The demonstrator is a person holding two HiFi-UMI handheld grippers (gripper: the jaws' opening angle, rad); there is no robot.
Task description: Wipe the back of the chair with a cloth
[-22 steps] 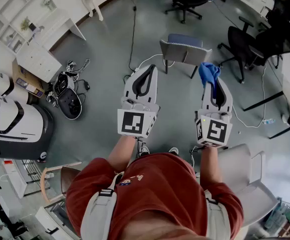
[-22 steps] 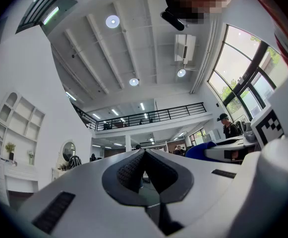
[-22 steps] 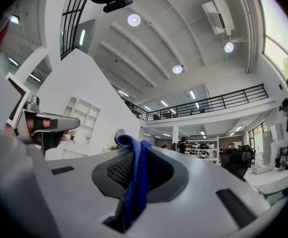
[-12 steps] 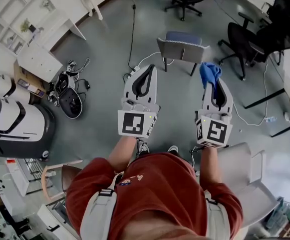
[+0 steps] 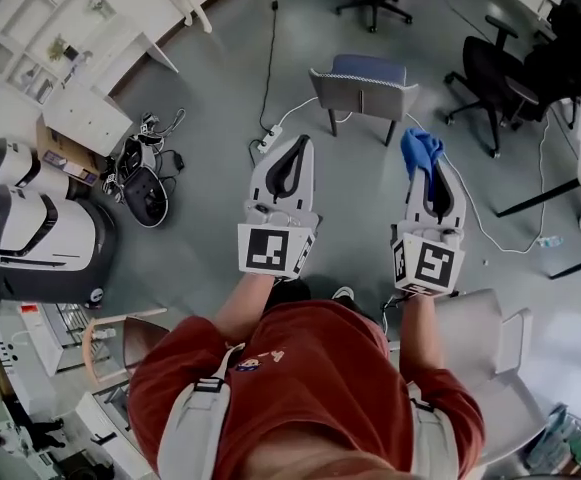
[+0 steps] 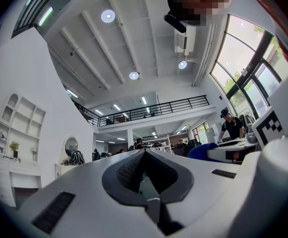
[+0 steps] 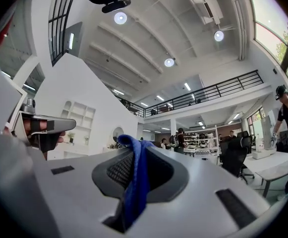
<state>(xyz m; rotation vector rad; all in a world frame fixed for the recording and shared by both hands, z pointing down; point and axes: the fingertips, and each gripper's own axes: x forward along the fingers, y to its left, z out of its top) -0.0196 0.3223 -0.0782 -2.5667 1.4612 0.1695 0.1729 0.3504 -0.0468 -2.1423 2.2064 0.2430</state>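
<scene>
A chair (image 5: 361, 95) with a grey backrest and blue seat stands on the floor ahead of both grippers, its back facing me. My right gripper (image 5: 431, 160) is shut on a blue cloth (image 5: 420, 150), which bunches above the jaw tips and hangs down between them as the blue cloth (image 7: 133, 182) in the right gripper view. My left gripper (image 5: 297, 141) is shut with nothing in it, and the jaws meet at the left gripper (image 6: 144, 151). Both grippers are held side by side, well short of the chair.
Black office chairs (image 5: 493, 76) stand at the right and far back. A white machine (image 5: 32, 230) and white shelving (image 5: 80, 73) are at the left. A bag and cables (image 5: 142, 183) lie on the floor, and a power strip (image 5: 268, 139) lies near the chair. A grey chair (image 5: 492, 360) is at my right.
The chair has drifted slightly up and left in the head view as the camera moved. Both grippers keep the same pose, the right still holding the cloth.
</scene>
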